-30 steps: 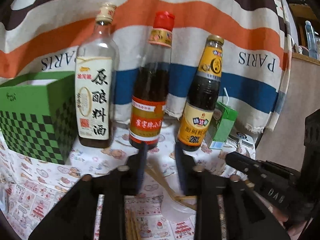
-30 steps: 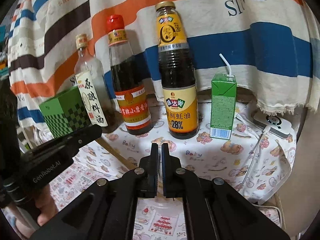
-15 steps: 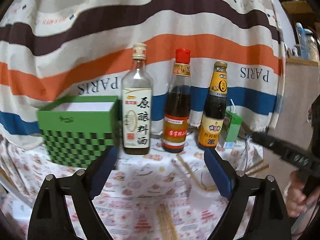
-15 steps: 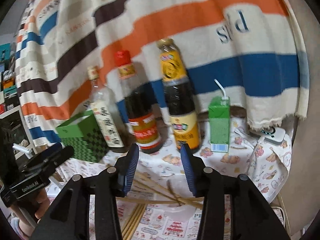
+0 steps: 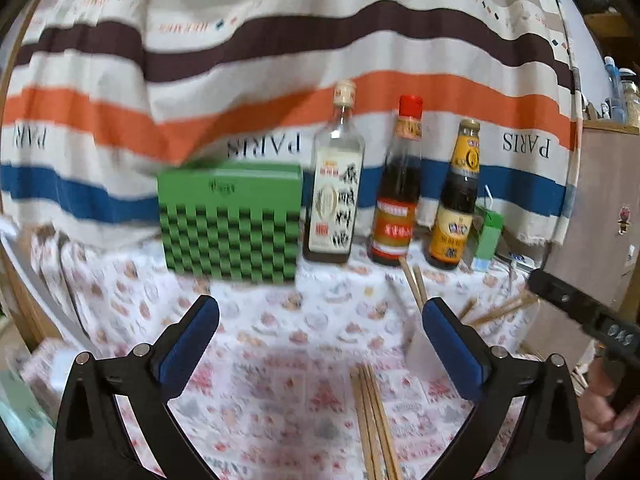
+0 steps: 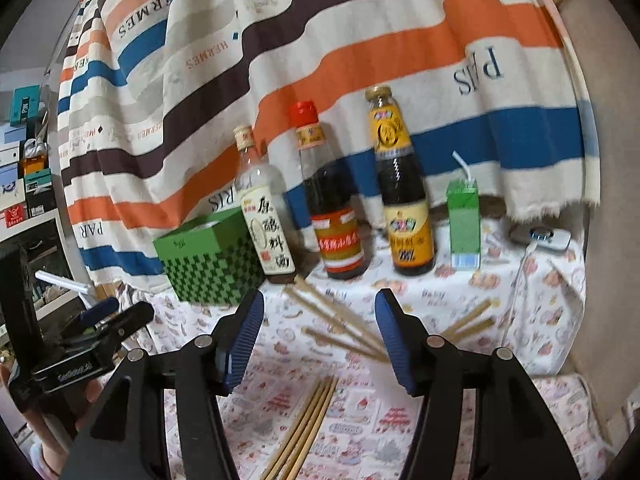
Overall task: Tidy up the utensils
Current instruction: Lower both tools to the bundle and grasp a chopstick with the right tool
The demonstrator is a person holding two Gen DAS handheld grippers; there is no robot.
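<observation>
open patterned tablecloth (image 6: pixel 532 300) ahead of both grippers, bare at centre. loose chopsticks (image 6: pixel 340 324) lie flat at 12 o'clock from the right gripper (image 6: pixel 320 334), a tidy bundle (image 6: pixel 308 428) at 6. back edge walled off: green checked box (image 6: pixel 208 260) at 10, then three upright bottles (image 6: pixel 336 200) close together at 11 to 1, green carton (image 6: pixel 464 224) at 2. striped cloth (image 6: pixel 320 40) hangs right behind them. left gripper (image 5: pixel 320 344) jaws opening, nothing between.

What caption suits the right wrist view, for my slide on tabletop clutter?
Right gripper, jaws opening and empty, faces scattered chopsticks, three sauce bottles and a green checkered box.
</observation>
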